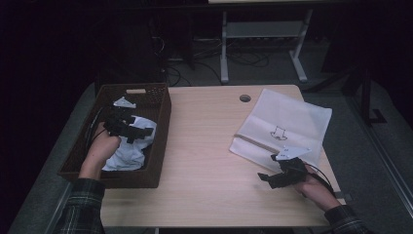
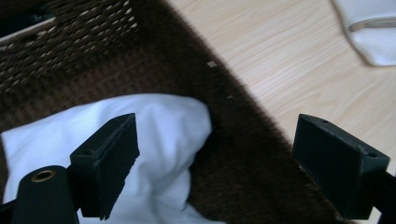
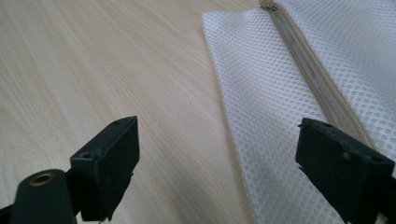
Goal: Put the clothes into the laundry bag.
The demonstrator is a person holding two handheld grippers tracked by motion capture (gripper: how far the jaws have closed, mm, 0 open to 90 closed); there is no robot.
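White cloth [image 2: 154, 140] in basket [image 2: 70, 51]: left tongs [image 2: 229, 163] wide, empty; right tongs [image 3: 229, 163] wide, empty.

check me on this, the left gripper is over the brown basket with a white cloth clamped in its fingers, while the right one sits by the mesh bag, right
Not quite. The left gripper is over the brown basket, but its fingers stand open and hold nothing; the white cloth lies loose below them, as the left gripper view shows. The right gripper does sit by the mesh bag.
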